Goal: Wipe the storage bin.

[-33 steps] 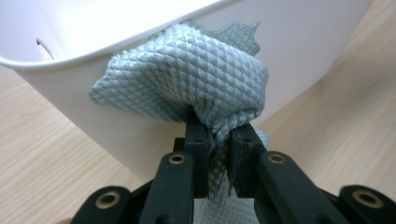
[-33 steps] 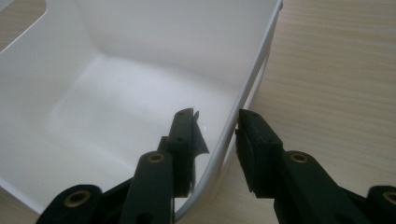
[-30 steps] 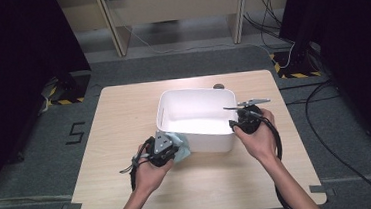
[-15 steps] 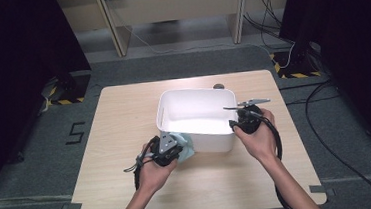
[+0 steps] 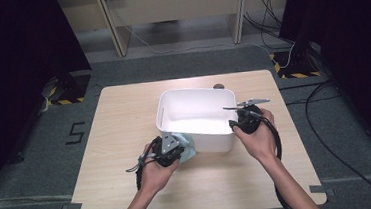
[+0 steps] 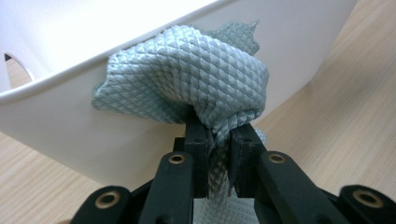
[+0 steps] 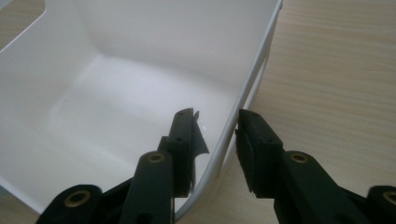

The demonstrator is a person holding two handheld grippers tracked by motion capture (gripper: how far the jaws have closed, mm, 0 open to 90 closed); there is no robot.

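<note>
Left hand-held gripper clamps teal cloth against white tub wall; right hand-held gripper straddles rim, grip unclear.

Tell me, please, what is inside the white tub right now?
The white tub looks bare inside: its floor and far wall show nothing. The near wall hides the strip of floor behind it. One of the right gripper's fingers reaches inside the rim.

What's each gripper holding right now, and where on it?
Left gripper: shut on a bunched fold of the grey-blue cloth, against the white tub's outer wall. Right gripper: jaws straddle the tub's right rim; whether they pinch it can't be told.
</note>
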